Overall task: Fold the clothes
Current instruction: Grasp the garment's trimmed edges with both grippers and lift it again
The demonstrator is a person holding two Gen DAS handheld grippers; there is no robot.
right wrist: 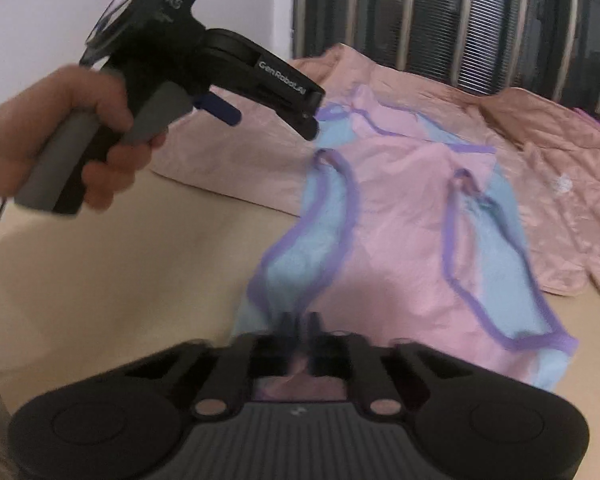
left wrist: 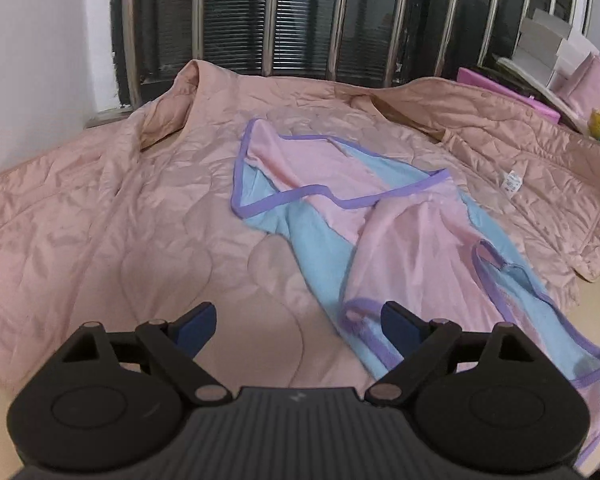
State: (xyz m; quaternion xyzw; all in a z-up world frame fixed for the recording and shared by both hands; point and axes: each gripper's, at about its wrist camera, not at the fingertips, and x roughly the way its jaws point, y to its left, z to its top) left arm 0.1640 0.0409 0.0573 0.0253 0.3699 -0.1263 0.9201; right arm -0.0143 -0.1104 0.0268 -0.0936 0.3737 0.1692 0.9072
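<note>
A small pink and blue sleeveless garment (left wrist: 384, 236) with purple binding is lying crumpled just ahead of both grippers, half on a quilted peach jacket (left wrist: 100, 216) and half on the bare beige surface (right wrist: 112, 264) beneath. The cloth is looking thin, light and limp; it is likely sagging and dragging wherever it is lifted from one point only, so the bound edges, at the shoulder straps or the hem corners, are judged the firmest places to take hold.

The left gripper (left wrist: 296, 322) is hovering with its jaws standing wide apart and nothing between them; a purple-edged loop of the garment is lying just beneath its right-hand blue fingertip (left wrist: 398, 318). A person's hand (right wrist: 80, 132) is holding this tool by its grey handle, up and to the left of the right gripper.

The right gripper (right wrist: 303, 326) is showing its jaws drawn together at the garment's nearest edge, where pink cloth is running under the tool; the picture is blurred there, so whether the pads are actually pinching the fabric cannot be told.

Beyond the tools, the jacket is spreading back to a wall of metal bars (left wrist: 340, 20), leaving little room ahead. Far right of the left gripper, pink boxes (left wrist: 512, 92) and folded card are crowding the corner. The open beige surface to the left of the right gripper is offering the freest space for laying the garment flat
</note>
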